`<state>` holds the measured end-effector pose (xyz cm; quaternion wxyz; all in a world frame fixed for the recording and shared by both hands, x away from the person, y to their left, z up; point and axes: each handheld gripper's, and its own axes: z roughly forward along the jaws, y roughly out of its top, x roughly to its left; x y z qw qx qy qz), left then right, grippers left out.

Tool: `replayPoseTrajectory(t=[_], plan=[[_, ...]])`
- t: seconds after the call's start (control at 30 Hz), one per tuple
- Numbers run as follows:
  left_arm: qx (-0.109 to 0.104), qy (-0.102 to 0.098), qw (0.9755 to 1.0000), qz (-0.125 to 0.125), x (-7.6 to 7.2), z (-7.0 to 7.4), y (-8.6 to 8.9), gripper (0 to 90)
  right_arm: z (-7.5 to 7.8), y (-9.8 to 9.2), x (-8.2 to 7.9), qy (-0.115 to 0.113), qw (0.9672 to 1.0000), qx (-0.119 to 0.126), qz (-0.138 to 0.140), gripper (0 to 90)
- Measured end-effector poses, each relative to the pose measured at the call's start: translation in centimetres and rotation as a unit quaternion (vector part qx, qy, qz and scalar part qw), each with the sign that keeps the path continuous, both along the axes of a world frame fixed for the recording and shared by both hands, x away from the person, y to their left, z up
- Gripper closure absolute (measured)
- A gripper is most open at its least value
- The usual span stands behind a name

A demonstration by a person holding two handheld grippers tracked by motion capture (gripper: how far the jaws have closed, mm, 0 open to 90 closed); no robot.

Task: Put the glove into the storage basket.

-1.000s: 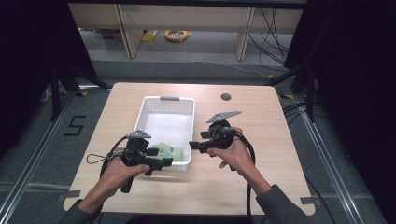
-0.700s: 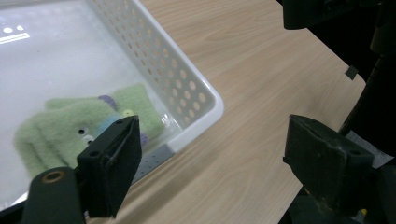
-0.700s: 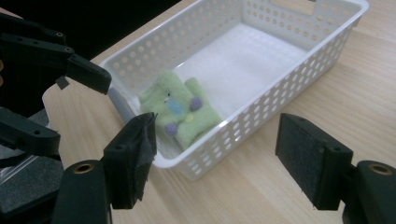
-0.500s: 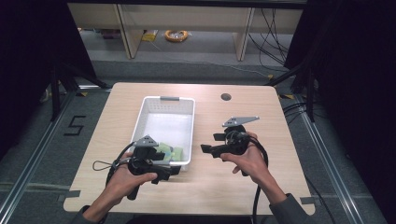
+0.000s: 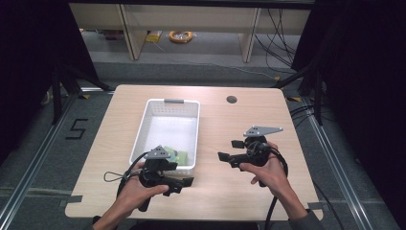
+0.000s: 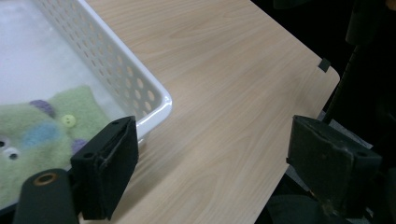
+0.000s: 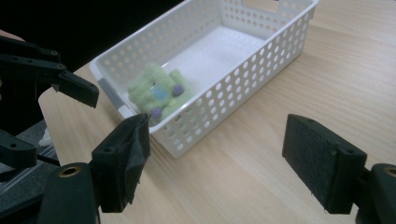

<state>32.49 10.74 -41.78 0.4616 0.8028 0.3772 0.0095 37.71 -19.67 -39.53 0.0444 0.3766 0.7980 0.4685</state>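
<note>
Wooden table [image 5: 215, 120] | white basket [image 5: 143, 125] holds green felt toy [image 7: 156, 91] at near end | left gripper [image 5: 184, 184] jaws spread, just been opening, empty; right gripper [image 5: 229, 151] likewise, both beside basket

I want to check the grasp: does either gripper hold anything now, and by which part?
Nothing is held. The left gripper and right gripper both stand open over bare table; the green felt toy lies in the white basket.

My white basket [image 7: 243, 74] has rows of round holes in its walls. The felt toy [image 7: 156, 91] inside is pale green with a blue patch, purple dots and a yellow button. The table [image 6: 233, 70] shows light wood grain. My grippers' pads [image 7: 322, 161] are black.
</note>
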Motion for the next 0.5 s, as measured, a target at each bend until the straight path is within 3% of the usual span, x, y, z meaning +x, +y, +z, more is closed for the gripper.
replayPoseTrajectory(t=[0.03,0.1,0.17,0.27,0.3,0.47,0.5], plan=[[0.0,0.0,1.0,0.0,0.0,0.0,0.0,16.1,-0.2,-0.3,0.1,-0.015,0.9999,-0.003,0.005,24.3],[0.001,0.0,1.0,0.004,-0.3,-0.4,-0.4,16.1,-0.3,-0.4,-0.3,0.001,1.0,0.004,-0.005,24.1],[0.001,0.003,1.0,0.005,-0.4,-0.6,-0.6,16.1,-0.5,-0.8,-0.4,-0.005,1.0,0.001,-0.003,24.0],[0.001,0.004,1.0,-0.004,-0.5,-0.9,-0.7,16.1,-0.7,-1.1,-0.7,0.003,0.9999,0.009,-0.007,23.7],[-0.001,0.004,1.0,-0.002,-0.5,-0.9,-0.8,16.1,-0.9,-1.3,-0.6,-0.008,0.9999,0.006,-0.005,23.6],[0.001,-0.002,1.0,-0.003,-0.8,-1.2,-0.9,16.1,-1.2,-1.6,-1.3,0.008,0.9998,0.015,-0.014,23.3],[0.002,-0.004,1.0,-0.003,-0.9,-1.3,-0.9,16.1,-1.3,-1.8,-1.2,-0.003,0.9999,0.01,-0.011,23.2]])
